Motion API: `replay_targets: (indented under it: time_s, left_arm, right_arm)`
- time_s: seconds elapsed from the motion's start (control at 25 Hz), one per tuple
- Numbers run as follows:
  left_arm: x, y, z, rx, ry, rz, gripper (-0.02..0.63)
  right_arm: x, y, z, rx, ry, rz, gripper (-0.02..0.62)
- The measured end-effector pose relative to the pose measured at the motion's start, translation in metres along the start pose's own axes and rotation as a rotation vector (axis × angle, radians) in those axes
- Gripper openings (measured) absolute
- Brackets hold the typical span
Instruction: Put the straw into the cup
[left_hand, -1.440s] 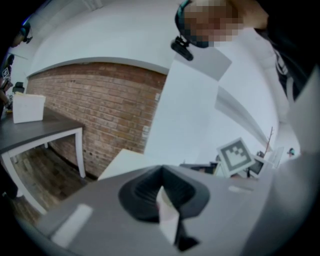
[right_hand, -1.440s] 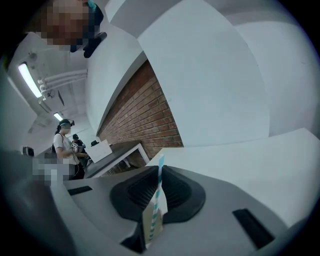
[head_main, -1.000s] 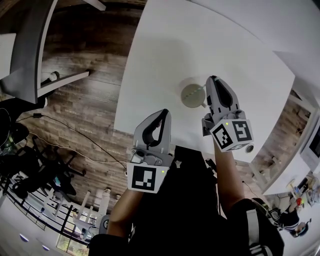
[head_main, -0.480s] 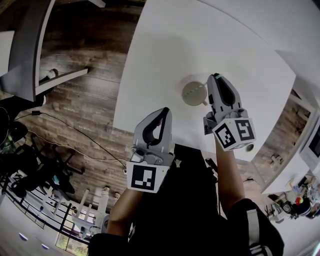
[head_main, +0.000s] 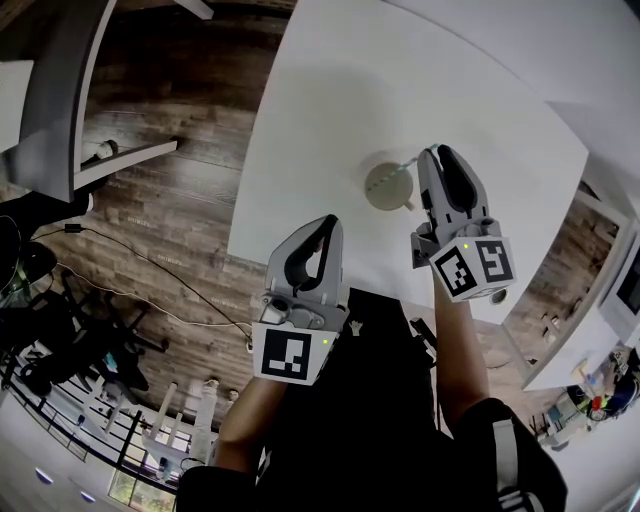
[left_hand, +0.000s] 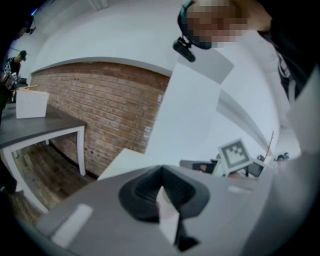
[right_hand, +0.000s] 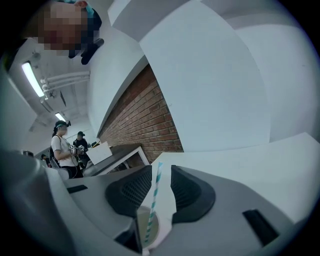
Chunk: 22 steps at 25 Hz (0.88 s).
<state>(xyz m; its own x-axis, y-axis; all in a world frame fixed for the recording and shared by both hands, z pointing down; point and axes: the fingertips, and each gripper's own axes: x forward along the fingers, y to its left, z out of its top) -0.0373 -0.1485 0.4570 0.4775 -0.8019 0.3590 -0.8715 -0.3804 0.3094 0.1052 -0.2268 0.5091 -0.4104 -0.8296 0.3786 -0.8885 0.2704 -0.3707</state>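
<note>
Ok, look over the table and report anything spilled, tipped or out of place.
Nothing stands out. The cup stands upright on the white table with the striped straw leaning inside it, and no spill shows. The jaws of the right gripper have just been opening, with the straw free between them.

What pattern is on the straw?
The straw is teal-and-white striped; right gripper view shows it best.

On your table (head_main: 400, 80): one cup (head_main: 383, 190) toward your near edge, one straw (right_hand: 154, 199) standing in it.
</note>
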Motion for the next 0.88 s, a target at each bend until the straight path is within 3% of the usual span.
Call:
replay_targets:
  time_s: [0.12,0.36,0.48,0.88]
  left_arm:
    - [-0.001,0.000,0.005,0.000,-0.011,-0.003,0.005]
    - [-0.003,0.000,0.022,0.013,-0.053,-0.016,0.005]
    - [-0.009,-0.005,0.037,0.035,-0.095,-0.032,0.005]
    - [-0.040,-0.016,0.087,0.135,-0.171,-0.049,0.005]
  right_arm:
    - [-0.003,0.003,0.004,-0.029,-0.004,-0.006,0.121]
    - [-0.016,0.012,0.018,-0.036,-0.030,-0.018,0.119]
    - [-0.029,0.023,0.028,-0.032,-0.041,-0.018,0.054]
    - [-0.074,0.061,0.065,-0.086,-0.089,-0.035,0.017]
